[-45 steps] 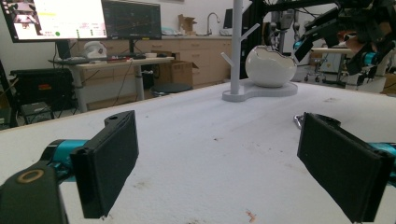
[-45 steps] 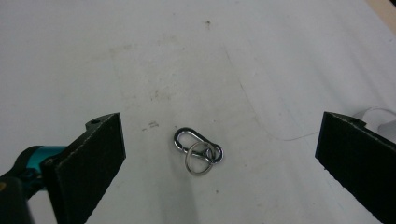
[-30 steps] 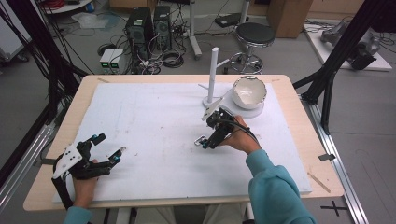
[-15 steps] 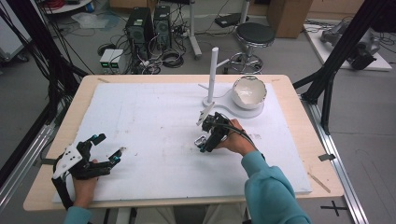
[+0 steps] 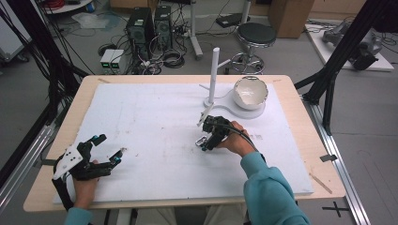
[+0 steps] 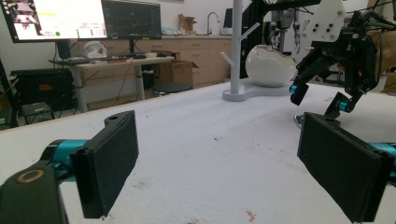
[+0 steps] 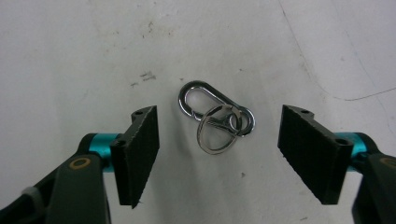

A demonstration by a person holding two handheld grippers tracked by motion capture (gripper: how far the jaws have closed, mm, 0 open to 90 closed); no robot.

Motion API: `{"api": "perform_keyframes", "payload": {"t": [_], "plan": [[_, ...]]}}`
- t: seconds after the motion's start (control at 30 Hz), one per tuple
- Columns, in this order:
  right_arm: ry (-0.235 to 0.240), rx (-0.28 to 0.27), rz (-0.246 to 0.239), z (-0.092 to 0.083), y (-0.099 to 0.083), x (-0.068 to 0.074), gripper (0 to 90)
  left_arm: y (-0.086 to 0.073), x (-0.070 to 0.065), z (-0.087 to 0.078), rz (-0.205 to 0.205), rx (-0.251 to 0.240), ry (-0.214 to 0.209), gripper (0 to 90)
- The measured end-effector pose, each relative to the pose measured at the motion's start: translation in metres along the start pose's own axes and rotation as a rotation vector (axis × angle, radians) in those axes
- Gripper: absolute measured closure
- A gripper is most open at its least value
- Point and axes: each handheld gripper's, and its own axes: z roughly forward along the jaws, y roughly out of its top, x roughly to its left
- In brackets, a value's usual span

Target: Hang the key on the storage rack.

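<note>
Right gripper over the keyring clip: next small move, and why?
Probably finish closing. The right gripper has just been closing its jaws, and the metal clip with its rings lies flat on the white table cover between the pads, touching neither. Ease slightly lower first if the pads would ride over so thin a thing.

A glossy polished-metal keyring clip (image 7: 215,121) lies on the matt, lightly scuffed white table cover (image 7: 70,56).

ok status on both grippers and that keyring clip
Right gripper open, closing in either side of the keyring clip, pads not touching. Left gripper open, holding nothing. Clip flat on the white mat, nothing in the way.
</note>
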Motion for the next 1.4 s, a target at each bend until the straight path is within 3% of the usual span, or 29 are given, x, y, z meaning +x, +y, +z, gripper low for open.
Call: {"api": "perform_keyframes", "payload": {"t": [0.17, 1.17, 1.4], "plan": [[-0.007, 0.016, -0.008, 0.0006, 0.0008, -0.0001, 40.6, 0.0000, -0.0001, 0.0000, -0.001, 0.000, -0.001, 13.0], [-0.052, 0.065, -0.054, 0.0055, 0.0035, 0.0015, 58.0, -0.0001, -0.0001, 0.0000, -0.001, -0.001, -0.001, 12.9], [-0.061, 0.068, -0.058, 0.0039, 0.0041, 0.0029, 67.7, -0.0001, 0.0000, 0.0000, -0.001, -0.001, -0.001, 12.9]]}}
